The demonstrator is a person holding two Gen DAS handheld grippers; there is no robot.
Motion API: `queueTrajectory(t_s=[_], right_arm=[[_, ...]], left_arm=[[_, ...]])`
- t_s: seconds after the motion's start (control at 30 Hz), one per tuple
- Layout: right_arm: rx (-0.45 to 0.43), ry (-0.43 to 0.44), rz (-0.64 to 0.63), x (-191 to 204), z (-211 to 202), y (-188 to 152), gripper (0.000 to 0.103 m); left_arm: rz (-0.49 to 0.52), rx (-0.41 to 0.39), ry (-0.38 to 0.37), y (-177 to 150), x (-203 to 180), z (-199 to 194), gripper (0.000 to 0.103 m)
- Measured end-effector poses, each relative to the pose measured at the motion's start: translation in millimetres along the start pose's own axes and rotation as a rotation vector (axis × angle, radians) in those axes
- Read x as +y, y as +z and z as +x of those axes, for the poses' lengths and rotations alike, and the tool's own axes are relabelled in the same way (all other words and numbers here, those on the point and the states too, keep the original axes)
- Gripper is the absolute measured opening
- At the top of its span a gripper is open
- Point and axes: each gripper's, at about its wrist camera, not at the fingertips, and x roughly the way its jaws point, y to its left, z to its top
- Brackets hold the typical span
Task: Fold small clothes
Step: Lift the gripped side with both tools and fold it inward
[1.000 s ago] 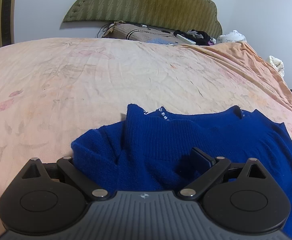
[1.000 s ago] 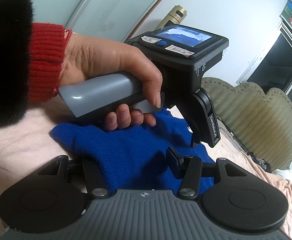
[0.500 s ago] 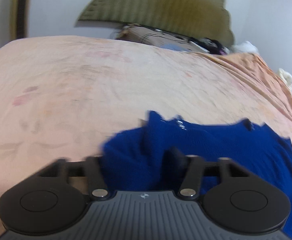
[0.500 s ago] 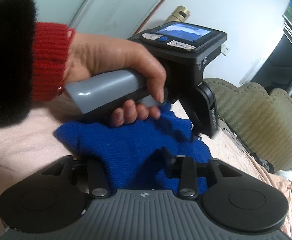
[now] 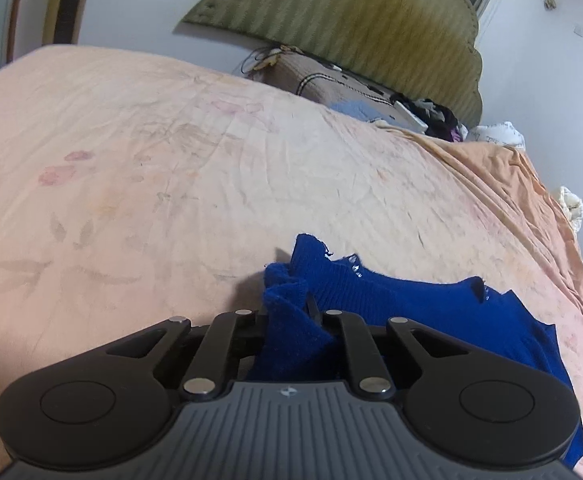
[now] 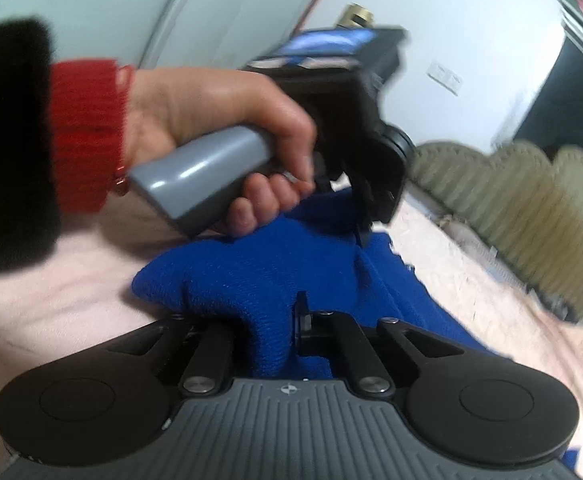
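While the blue sweater (image 5: 431,312) sprawls across the lower right of the left wrist frame on the peach bedsheet (image 5: 171,168), the left gripper (image 5: 291,320) at bottom centre is closing, a bunched fold of knit pinched between its pads. Over in the right wrist view, the right gripper (image 6: 275,320) is clamped on another fold at lower centre. Only this view shows the person's hand (image 6: 219,120), red cuff and all, around the other gripper's grey handle, upper left. The olive headboard (image 5: 351,20) shows sharp in the left view.
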Motion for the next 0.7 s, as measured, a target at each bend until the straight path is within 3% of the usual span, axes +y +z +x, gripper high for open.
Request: queueTrajectory(t_s=[0.23,0.4,0.7], right_arm=[[-0.046,0.000,0.112,-20,-28,-2,0.007],[-0.109,-0.063,0.189,-44,-56,-7,0.007],[-0.124,-0.118,0.257,-70,-86,-29,0.007]], left_arm=[[0.090,-0.020,0.077,12,-43,-18,0.012],[0.139,-0.029,0.117,22,-74,-24,0.012],[0.185,-0.043,0.139,27,-125,-23,0.012]])
